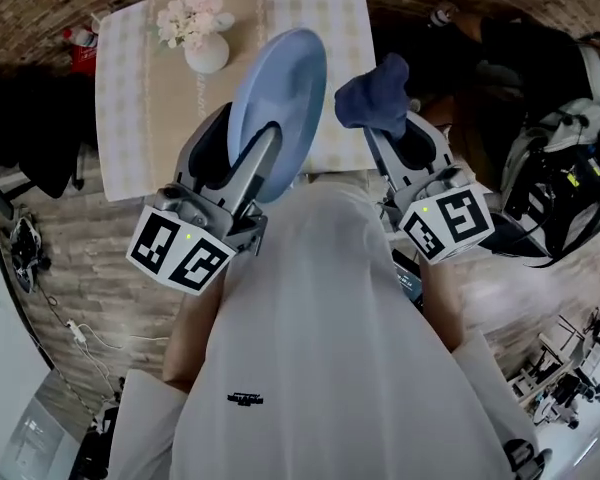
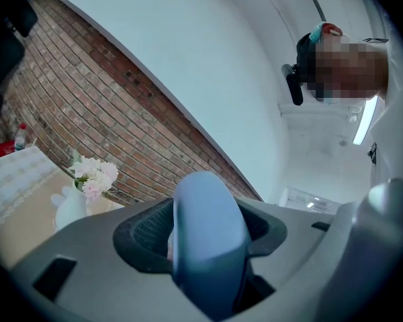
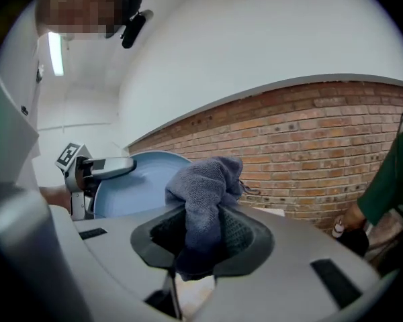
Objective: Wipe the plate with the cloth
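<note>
My left gripper (image 1: 252, 158) is shut on a light blue plate (image 1: 280, 98), held up on edge above the table. In the left gripper view the plate's rim (image 2: 208, 240) stands between the jaws. My right gripper (image 1: 390, 133) is shut on a dark blue cloth (image 1: 372, 96), which bunches above the jaws. The cloth (image 3: 205, 200) sticks up out of the jaws in the right gripper view, and the plate (image 3: 131, 186) with the left gripper (image 3: 87, 180) clamped on it is just left of it. Cloth and plate are a small gap apart.
Below is a table with a pale checked tablecloth (image 1: 130, 88) and a white vase of pink flowers (image 1: 198, 30) at its far left. A brick wall (image 3: 322, 133) stands behind. A person in dark clothes (image 1: 500, 58) is at the right, near bags and equipment (image 1: 560, 188).
</note>
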{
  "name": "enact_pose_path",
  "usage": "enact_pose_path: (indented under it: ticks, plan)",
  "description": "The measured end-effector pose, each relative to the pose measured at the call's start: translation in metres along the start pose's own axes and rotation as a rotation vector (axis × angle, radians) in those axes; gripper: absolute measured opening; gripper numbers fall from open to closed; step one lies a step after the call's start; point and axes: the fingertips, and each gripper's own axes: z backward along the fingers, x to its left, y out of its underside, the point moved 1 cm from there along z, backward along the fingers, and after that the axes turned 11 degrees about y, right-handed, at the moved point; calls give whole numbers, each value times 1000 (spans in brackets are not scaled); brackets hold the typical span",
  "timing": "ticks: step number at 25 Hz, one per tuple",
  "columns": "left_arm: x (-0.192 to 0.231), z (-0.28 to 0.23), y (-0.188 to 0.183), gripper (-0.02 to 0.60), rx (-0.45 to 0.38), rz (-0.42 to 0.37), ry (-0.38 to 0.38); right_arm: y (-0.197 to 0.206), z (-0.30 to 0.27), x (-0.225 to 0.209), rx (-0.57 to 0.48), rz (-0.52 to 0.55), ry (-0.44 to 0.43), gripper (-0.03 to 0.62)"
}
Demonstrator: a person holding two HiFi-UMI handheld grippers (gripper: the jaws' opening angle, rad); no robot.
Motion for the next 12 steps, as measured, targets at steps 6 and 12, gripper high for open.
enact_pose_path:
  ticks: [6,12]
  plan:
    - [-1,-1,7,264,12,28,-2,12,7,-6,21,-26,13,124]
    - [3,-1,13,264,16,47,-21,16,5,-10,28,-55,-6,124]
